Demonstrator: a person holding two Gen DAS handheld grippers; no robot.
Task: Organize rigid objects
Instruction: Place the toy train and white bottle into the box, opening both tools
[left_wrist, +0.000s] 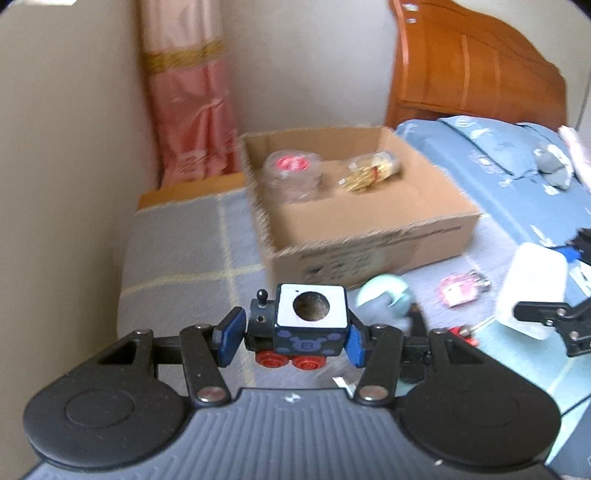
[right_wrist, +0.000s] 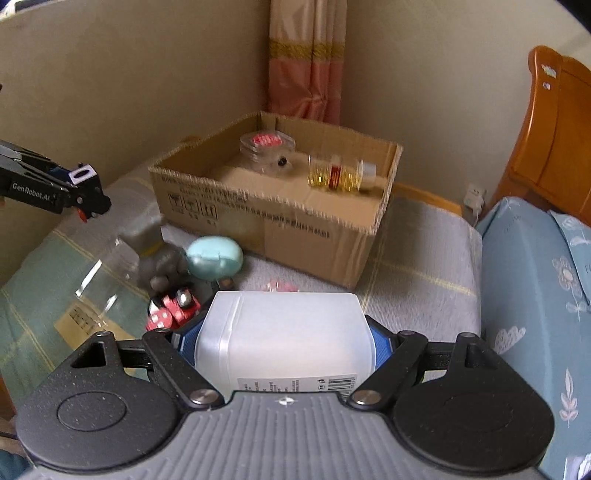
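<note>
My left gripper (left_wrist: 293, 338) is shut on a small dark-blue toy train (left_wrist: 301, 328) with red wheels and a white top, held above the bed. It also shows in the right wrist view (right_wrist: 79, 194). My right gripper (right_wrist: 280, 341) is shut on a white translucent plastic container (right_wrist: 282, 336), also visible in the left wrist view (left_wrist: 532, 288). An open cardboard box (left_wrist: 369, 236) (right_wrist: 269, 218) stands ahead on the bed, holding a clear round jar with a red lid (left_wrist: 293, 173) (right_wrist: 267, 147) and a clear tube of gold items (left_wrist: 371, 171) (right_wrist: 338, 173).
On the bedspread lie a pale teal egg-shaped case (right_wrist: 214, 258) (left_wrist: 384, 295), a grey plush toy (right_wrist: 164, 264), a red polka-dot toy (right_wrist: 171, 310), a small pink item (left_wrist: 460, 290) and a clear plastic bottle (right_wrist: 110, 266). A wooden headboard (left_wrist: 476, 66) and pink curtain (left_wrist: 188, 103) stand behind.
</note>
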